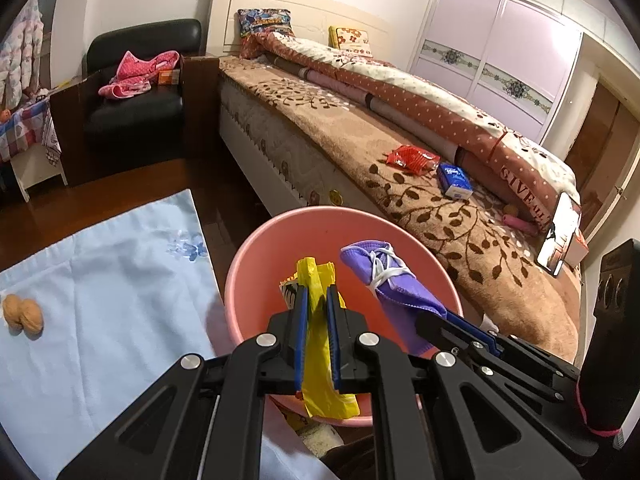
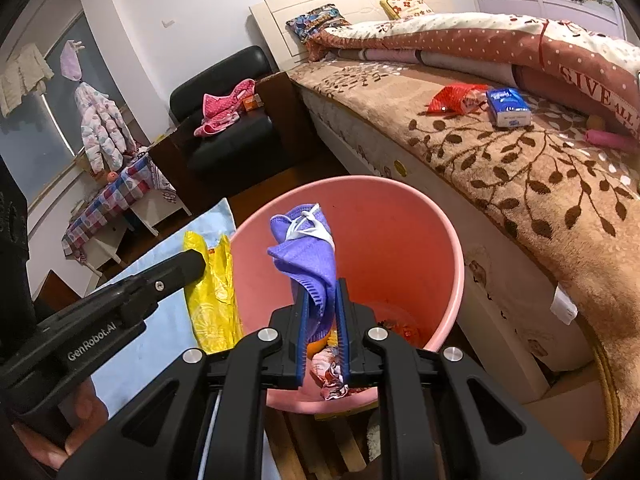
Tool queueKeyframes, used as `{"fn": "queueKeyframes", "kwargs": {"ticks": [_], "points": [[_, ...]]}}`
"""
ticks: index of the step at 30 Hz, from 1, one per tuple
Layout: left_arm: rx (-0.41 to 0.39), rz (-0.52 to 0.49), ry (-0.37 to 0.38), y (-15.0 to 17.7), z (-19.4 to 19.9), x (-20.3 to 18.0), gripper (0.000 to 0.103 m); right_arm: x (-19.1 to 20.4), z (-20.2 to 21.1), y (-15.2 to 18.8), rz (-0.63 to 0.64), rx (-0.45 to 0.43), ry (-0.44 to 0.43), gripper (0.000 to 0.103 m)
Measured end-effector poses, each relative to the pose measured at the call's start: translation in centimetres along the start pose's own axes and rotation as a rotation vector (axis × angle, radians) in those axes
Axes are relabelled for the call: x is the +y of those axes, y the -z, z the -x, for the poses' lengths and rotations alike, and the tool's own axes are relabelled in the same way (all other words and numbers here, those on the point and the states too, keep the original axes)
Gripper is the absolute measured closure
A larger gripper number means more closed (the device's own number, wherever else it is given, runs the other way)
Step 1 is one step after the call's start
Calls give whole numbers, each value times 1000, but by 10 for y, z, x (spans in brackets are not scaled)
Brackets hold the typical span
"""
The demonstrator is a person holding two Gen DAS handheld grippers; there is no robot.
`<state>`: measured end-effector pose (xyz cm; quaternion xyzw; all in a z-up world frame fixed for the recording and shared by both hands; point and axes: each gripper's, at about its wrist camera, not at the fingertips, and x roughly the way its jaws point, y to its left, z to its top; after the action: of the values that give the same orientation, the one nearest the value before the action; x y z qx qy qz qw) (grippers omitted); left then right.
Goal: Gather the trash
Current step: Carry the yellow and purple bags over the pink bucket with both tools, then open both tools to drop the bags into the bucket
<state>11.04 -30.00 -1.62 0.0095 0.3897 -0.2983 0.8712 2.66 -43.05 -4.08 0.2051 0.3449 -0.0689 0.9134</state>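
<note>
The left claw pinches a yellow bag and the right claw pinches a purple mask, both over the pink bin. Neither is dropped yet. A red wrapper waits on the bed.

I log: bed at two o'clock, black armchair at eleven, lilac wardrobe, dark wood floor.

pink bin — yellow wrapper, purple mask, brown leaf-patterned blanket
</note>
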Motion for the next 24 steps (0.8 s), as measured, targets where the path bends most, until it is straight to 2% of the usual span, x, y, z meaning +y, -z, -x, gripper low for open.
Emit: {"fn": "queueKeyframes", "kwargs": {"ticks": [19, 22, 24], "points": [[39, -17, -32, 7, -22, -6, 91, -12, -17, 8, -15, 26, 38, 90], [29, -21, -33, 7, -17, -5, 84, -12, -19, 8, -18, 32, 46, 87], [23, -18, -36, 7, -14, -4, 73, -11, -18, 8, -21, 34, 40, 84]]}}
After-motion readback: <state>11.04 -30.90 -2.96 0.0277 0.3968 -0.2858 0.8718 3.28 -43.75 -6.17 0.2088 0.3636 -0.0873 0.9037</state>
